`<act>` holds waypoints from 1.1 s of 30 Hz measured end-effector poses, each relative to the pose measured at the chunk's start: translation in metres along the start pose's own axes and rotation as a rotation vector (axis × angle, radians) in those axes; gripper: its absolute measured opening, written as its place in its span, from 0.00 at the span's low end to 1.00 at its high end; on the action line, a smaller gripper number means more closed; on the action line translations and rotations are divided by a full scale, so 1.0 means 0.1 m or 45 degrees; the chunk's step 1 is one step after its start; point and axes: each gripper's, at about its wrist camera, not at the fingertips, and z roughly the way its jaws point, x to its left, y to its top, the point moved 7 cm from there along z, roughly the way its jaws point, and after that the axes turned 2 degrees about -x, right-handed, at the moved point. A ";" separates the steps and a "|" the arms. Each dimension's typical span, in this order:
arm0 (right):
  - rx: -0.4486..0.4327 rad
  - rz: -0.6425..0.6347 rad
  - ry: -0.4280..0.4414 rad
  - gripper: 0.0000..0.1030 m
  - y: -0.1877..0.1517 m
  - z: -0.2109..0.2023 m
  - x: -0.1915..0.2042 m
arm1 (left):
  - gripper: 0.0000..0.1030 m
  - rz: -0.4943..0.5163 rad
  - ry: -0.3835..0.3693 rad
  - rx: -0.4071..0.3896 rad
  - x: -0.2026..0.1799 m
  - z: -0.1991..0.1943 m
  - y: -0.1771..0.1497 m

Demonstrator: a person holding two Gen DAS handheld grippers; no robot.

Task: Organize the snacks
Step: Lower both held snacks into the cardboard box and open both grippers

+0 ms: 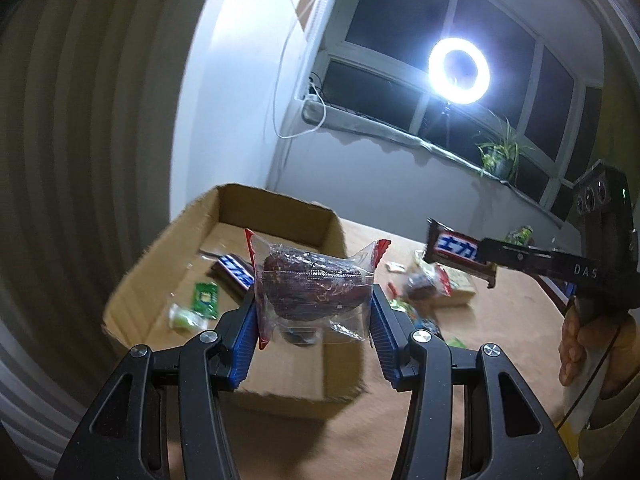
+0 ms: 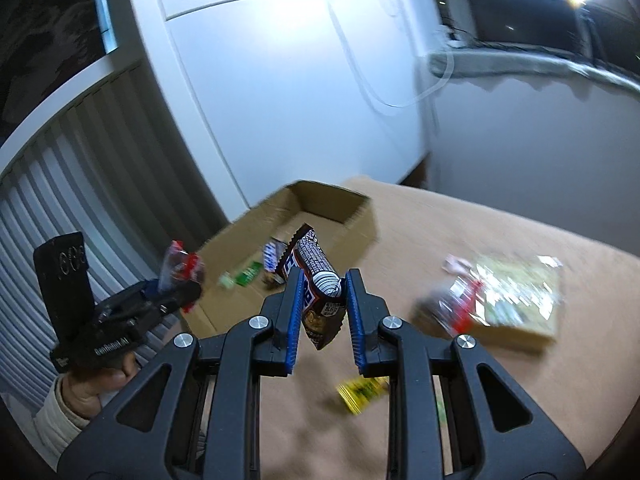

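Your left gripper [image 1: 314, 300] is closed on a clear packet with a dark red date-like snack [image 1: 310, 284], its blue pads pressing the wrapper's two sides; the packet hangs above the near part of the cardboard box [image 1: 152, 280]. Your right gripper [image 2: 322, 296] pinches a chocolate bar [image 2: 316, 276] by its lower half, jaws nearly together, short of the box's near wall and to its right.

Carry each snack past the near wall and over the box floor before you loosen the grip, and lower it first so that it does not bounce out. The date packet looks soft and slippery, so I would release it slowly.

Inside the box already lie another chocolate bar [image 1: 234, 272] and a green packet [image 1: 206, 298]; aim for bare cardboard beside them. To the right of the box, on the table [image 2: 500, 380], a pile of loose snacks [image 2: 500, 300] and a yellow packet [image 2: 362, 392] wait. Both grippers approach the box together, so keep them apart.
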 end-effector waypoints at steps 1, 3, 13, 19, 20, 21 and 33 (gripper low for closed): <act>0.003 -0.012 0.010 0.21 0.04 0.07 0.05 | 0.48 -0.003 0.001 -0.002 0.03 0.02 0.01; 0.013 -0.038 0.040 0.21 0.13 0.25 0.17 | 0.48 -0.012 0.004 -0.001 0.09 0.06 0.03; 0.083 -0.059 0.096 0.45 0.21 1.04 0.41 | 0.56 -0.009 0.075 0.086 0.28 0.31 -0.11; 0.061 -0.144 -0.067 0.48 -0.04 0.75 0.32 | 0.75 -0.035 0.110 0.043 0.31 0.03 -0.15; 0.054 -0.147 -0.082 0.51 -0.08 0.69 0.31 | 0.75 -0.051 0.114 0.043 0.34 0.00 -0.16; 0.042 -0.152 -0.098 0.58 -0.12 0.63 0.31 | 0.75 -0.072 0.116 0.038 0.36 -0.04 -0.17; -0.012 -0.150 -0.161 0.71 -0.43 0.19 0.27 | 0.75 -0.091 0.159 0.014 0.36 -0.32 -0.17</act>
